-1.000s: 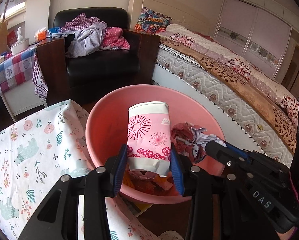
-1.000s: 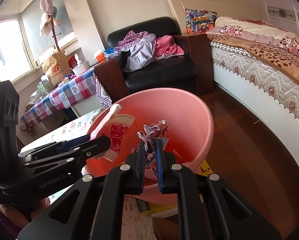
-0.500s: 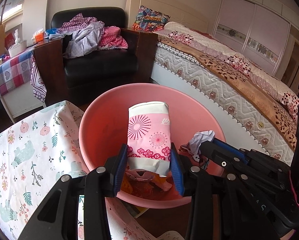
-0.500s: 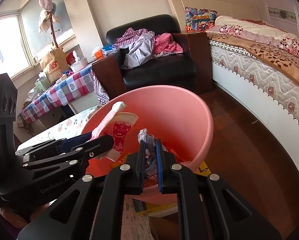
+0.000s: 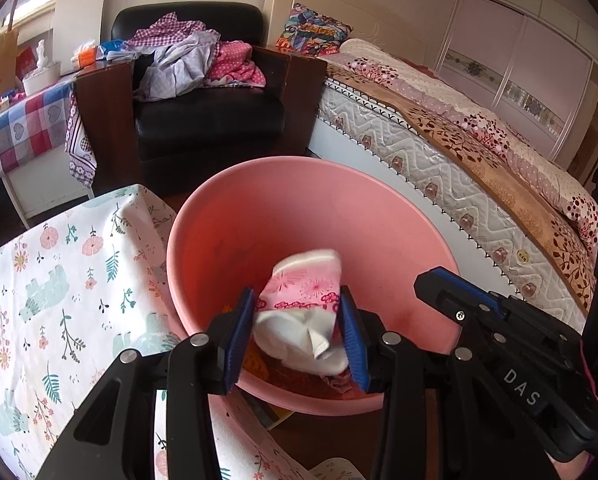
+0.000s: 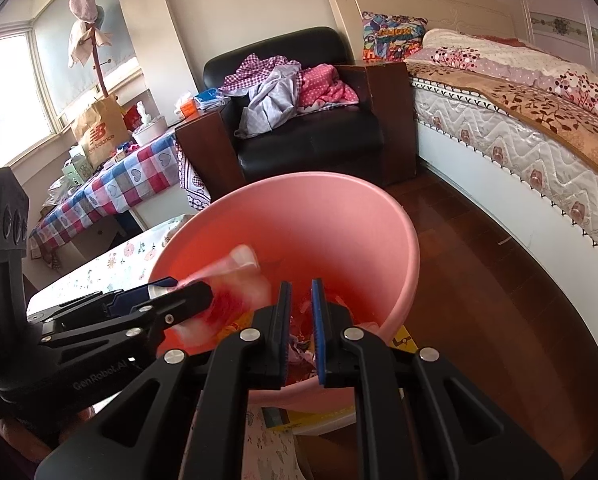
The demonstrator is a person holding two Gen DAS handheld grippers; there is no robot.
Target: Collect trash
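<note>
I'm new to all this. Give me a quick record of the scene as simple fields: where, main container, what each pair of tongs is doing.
Place: bedroom with a bed and a black armchair piled with clothes
Container: pink basin, trash already at its bottom
Left tongs: over the basin, a pink-and-white packet between the jaws, blurred and tipping, seemingly let go
Right tongs: jaws nearly together, nothing between them, over the basin
Beside the basin: floral cloth

Both wrist cameras are looking steeply down along their fingers, close above the pink basin [image 5: 259,216] [image 6: 379,216]. Left view is facing the bed [image 5: 479,152] at 2 o'clock; right view is facing the armchair [image 6: 311,140] at 12. Both are sharing basin, armchair, bed.
</note>
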